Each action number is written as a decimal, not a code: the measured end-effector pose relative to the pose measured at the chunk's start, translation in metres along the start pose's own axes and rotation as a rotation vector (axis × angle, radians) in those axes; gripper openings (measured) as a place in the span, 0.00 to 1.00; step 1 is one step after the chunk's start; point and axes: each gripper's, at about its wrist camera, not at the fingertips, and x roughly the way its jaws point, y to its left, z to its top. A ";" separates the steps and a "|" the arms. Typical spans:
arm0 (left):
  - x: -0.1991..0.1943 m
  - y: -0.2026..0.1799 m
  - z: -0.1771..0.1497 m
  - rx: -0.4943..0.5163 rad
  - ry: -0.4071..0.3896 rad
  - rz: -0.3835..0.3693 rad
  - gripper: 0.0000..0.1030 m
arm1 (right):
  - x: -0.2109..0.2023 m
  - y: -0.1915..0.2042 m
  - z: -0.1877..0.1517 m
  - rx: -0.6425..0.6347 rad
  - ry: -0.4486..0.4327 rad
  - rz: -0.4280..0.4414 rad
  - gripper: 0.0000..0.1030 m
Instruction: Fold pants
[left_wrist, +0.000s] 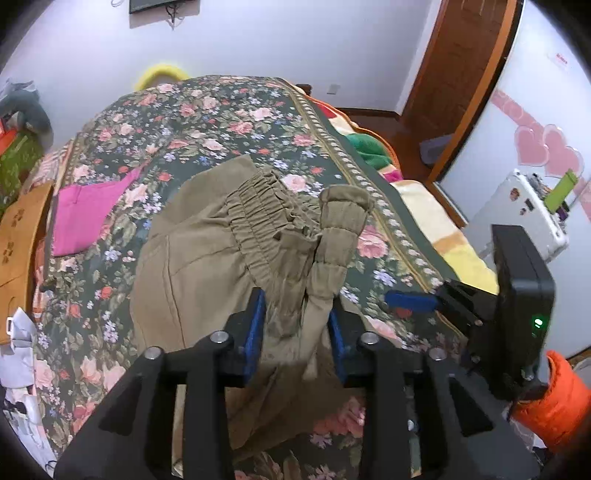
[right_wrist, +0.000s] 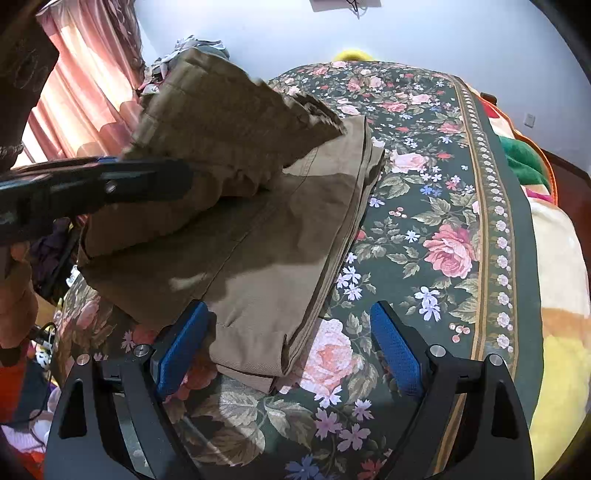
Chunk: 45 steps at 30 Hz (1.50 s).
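Observation:
Olive-khaki pants (left_wrist: 207, 254) lie on a floral bedspread (left_wrist: 207, 122). My left gripper (left_wrist: 297, 325) is shut on a bunch of the pants' fabric near the elastic waistband (left_wrist: 258, 206) and a gathered cuff (left_wrist: 343, 221), and holds it lifted. In the right wrist view the lifted part (right_wrist: 221, 122) hangs over the flat folded part (right_wrist: 258, 258), and the left gripper (right_wrist: 110, 184) shows at the left. My right gripper (right_wrist: 291, 339) is open and empty, low over the bedspread (right_wrist: 443, 184), its fingers either side of the pants' near corner. It also shows in the left wrist view (left_wrist: 410, 301).
A folded magenta cloth (left_wrist: 85, 218) lies on the bed's left side. A wooden board (left_wrist: 22, 236) stands at the left edge. Blankets (left_wrist: 424, 206) hang off the right side. A door (left_wrist: 454, 74) and a silver case (left_wrist: 524, 210) are at the right. Pink curtains (right_wrist: 85, 85) hang beyond.

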 end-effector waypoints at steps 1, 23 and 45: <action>-0.002 0.000 -0.001 -0.003 -0.001 -0.014 0.47 | 0.000 0.000 0.000 -0.001 -0.002 -0.002 0.84; 0.026 0.144 0.066 -0.107 0.016 0.275 0.97 | -0.034 -0.019 0.005 0.048 -0.115 -0.081 0.85; 0.160 0.174 0.052 0.082 0.262 0.329 0.99 | -0.043 -0.054 0.001 0.237 -0.155 -0.138 0.85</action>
